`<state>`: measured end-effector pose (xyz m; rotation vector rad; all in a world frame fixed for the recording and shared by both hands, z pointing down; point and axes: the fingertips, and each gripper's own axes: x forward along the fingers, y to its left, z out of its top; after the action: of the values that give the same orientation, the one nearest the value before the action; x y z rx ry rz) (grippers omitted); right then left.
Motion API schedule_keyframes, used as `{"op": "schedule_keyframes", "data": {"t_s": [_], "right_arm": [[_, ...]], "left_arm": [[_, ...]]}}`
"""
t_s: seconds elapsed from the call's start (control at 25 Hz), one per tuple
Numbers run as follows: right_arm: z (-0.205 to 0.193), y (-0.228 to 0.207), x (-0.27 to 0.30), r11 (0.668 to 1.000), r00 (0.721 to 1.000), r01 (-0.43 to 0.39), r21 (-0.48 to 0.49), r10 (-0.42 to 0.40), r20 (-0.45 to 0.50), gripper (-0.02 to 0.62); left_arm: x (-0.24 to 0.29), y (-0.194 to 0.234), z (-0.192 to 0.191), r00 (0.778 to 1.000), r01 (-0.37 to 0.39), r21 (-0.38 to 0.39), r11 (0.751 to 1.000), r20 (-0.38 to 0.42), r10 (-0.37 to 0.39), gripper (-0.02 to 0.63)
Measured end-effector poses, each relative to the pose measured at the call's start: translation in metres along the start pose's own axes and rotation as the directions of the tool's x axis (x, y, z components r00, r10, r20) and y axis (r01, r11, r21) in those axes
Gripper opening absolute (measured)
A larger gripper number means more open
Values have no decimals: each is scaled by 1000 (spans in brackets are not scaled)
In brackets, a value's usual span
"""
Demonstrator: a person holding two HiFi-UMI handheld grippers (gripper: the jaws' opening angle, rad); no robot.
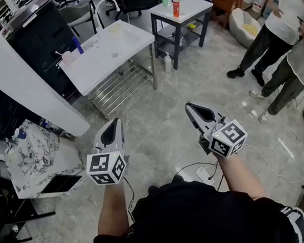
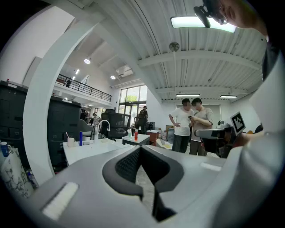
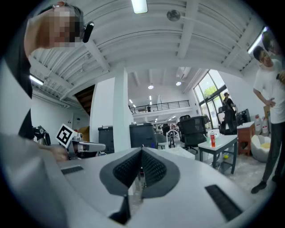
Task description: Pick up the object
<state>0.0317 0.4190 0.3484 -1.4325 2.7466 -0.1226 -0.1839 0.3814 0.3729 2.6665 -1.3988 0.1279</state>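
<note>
Marbled black-and-white sheeting (image 1: 39, 159) sits at the far left, draped over something boxy on the floor. Beside it the white column (image 1: 4, 71) runs up past a black cabinet (image 1: 44, 35). Moving across, the white table (image 1: 124, 40) stands ahead on the grey stone floor (image 1: 157, 117), with a pale cup (image 1: 67, 58) and a blue stick-like item (image 1: 77, 44) near its left end.

Now my left gripper (image 1: 113, 123): it hovers over bare floor, short of that table. Its own view shows the jaws pressed together, pads meeting, nothing between them. My right gripper (image 1: 190, 107) hangs level with it and well apart from it — same story, jaws closed tip to tip on nothing.

Beyond it the small grey-framed table (image 1: 200, 4) carries a red bottle (image 1: 176, 8) and a green cup (image 1: 165, 1), side by side. On the floor near my right arm lies a white power strip (image 1: 204, 175) with cables. Far right, two people (image 1: 279, 27) stand close together.

Which of these things I am meant to lift I cannot tell — everything on both tables is well apart from the grippers.
</note>
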Motion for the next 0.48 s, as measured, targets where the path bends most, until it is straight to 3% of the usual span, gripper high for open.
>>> {"op": "schedule_keyframes", "data": {"t_s": [0.48], "right_arm": [[11, -29, -21, 999, 999, 35, -28, -35, 12, 12]], "left_arm": [[17, -19, 10, 1000, -11, 11, 1000, 2, 11, 11]]}}
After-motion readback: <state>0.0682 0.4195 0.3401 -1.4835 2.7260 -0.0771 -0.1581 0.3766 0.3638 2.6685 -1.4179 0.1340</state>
